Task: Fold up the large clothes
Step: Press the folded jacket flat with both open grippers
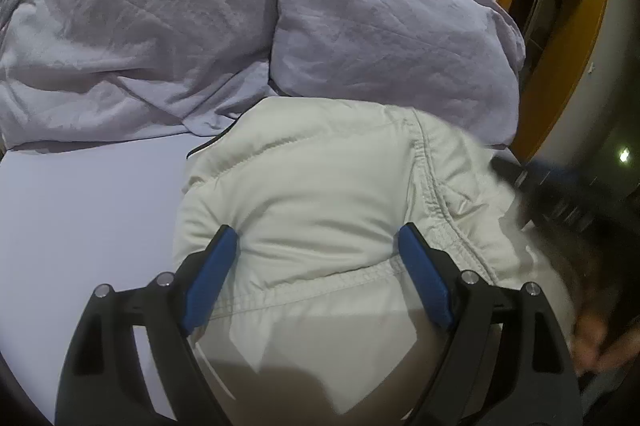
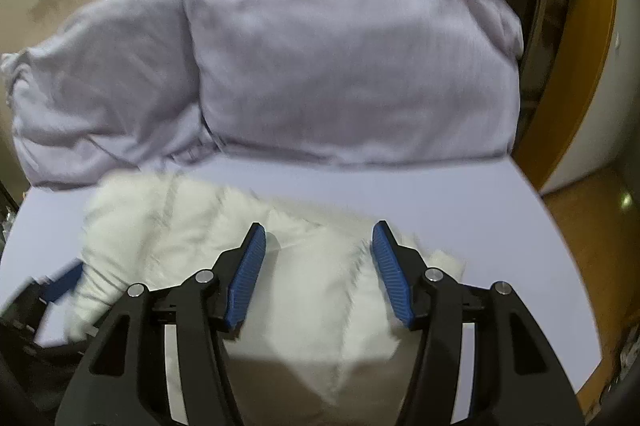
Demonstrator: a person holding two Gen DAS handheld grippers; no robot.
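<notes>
A white puffy quilted jacket (image 1: pixel 320 194) lies on a lavender bed sheet (image 1: pixel 88 218). My left gripper (image 1: pixel 318 238) is open, its blue pads on either side of a quilted panel, just above the fabric. In the right wrist view the jacket's white furry trim (image 2: pixel 180 226) and lining (image 2: pixel 312 290) lie spread on the sheet (image 2: pixel 460 202). My right gripper (image 2: pixel 318 232) is open over the fur-edged part, holding nothing. The other gripper shows blurred at the left edge (image 2: pixel 60 282).
Two lavender pillows (image 1: pixel 384 26) and a crumpled duvet (image 1: pixel 132 38) lie at the head of the bed. An orange wooden door frame (image 1: pixel 568 58) and dark floor lie to the right. The bed edge (image 2: pixel 560 246) runs close on the right.
</notes>
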